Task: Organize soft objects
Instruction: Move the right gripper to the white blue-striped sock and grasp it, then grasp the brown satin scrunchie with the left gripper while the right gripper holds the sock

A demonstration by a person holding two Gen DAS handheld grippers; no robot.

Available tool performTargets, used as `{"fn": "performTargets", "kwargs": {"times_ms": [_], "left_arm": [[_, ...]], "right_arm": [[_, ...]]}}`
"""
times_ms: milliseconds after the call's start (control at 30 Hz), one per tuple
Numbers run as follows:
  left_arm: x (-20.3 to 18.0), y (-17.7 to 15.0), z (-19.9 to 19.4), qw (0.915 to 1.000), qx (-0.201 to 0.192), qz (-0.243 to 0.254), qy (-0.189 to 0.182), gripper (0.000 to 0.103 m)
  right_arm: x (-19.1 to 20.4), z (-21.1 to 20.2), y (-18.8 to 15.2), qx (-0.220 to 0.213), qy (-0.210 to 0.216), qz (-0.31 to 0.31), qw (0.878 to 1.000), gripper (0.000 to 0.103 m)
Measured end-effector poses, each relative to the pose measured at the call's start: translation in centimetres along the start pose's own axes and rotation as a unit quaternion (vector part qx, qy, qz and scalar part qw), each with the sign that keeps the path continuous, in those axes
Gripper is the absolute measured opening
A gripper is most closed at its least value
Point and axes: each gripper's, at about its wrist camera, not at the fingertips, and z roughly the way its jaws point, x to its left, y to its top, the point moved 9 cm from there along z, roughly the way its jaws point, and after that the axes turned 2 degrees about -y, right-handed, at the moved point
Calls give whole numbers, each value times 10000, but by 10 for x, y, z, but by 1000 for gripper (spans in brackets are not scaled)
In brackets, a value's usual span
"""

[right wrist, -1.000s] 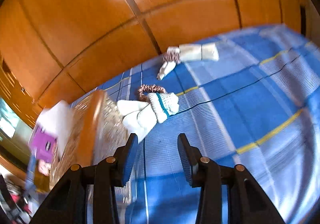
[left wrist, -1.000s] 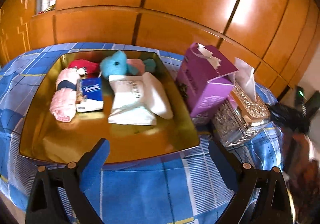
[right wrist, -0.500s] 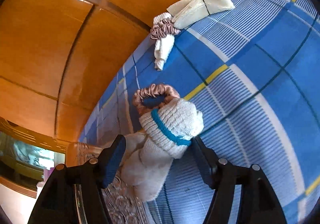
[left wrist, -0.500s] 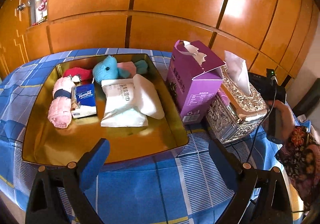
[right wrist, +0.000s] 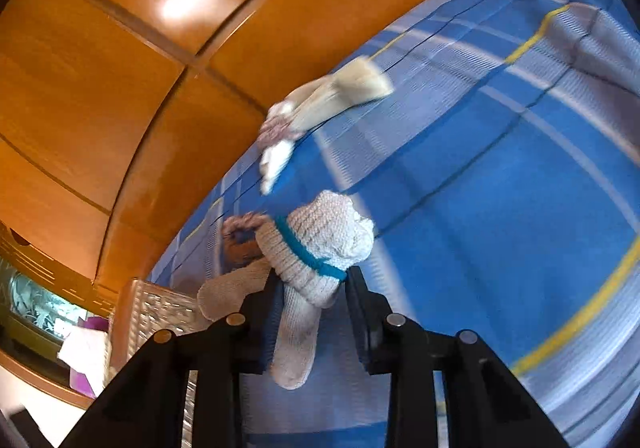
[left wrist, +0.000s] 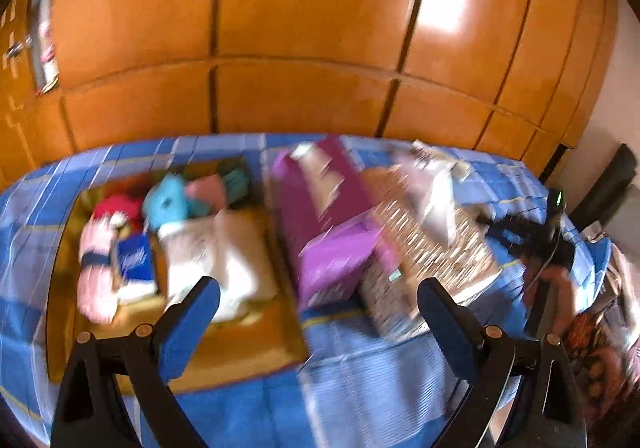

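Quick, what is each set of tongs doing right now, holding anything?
Left tongs: wide open, empty, above the blue checked cloth.
Right tongs: closing on the rolled white sock with a teal stripe, pads against it.

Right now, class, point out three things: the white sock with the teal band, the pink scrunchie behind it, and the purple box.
white sock [right wrist: 320, 248]: right wrist view, on its ribbed cuff.
pink scrunchie [right wrist: 242, 226]: right wrist view, on its upper ruffled rim.
purple box [left wrist: 336, 260]: left wrist view, on its near face.
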Motion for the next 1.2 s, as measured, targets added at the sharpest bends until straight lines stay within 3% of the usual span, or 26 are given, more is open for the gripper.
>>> {"fn": "performTargets", "kwargs": {"times_ms": [200, 367, 467, 667, 833, 1067, 1200], "left_arm": [[-70, 72, 11, 9976, 105, 642, -249, 103], [-132, 116, 58, 9867, 961, 1270, -320, 103], [-166, 131, 98, 9709, 1451, 1901, -99, 103], [-182, 126, 189, 9431, 2568, 2072, 399, 103], [-181, 102, 254, 9094, 3281, 2415, 837, 103], [-168, 85, 314, 8896, 3928, 2080, 1055, 103], [-161, 71, 335, 8687, 4228, 2254, 1255, 103]], "right_arm": [[-25, -7, -6, -309, 315, 72, 9990, 27], [-17, -2, -7, -347, 223, -213, 9989, 30], [-22, -4, -6, -407, 359, -107, 9985, 27], [-23, -9, -6, -492, 479, -77, 9976, 27], [-23, -11, -6, -555, 615, -19, 9966, 27], [-23, -11, -5, -628, 705, 8, 9955, 27], [-23, -12, -5, -651, 747, 2, 9951, 27]]}}
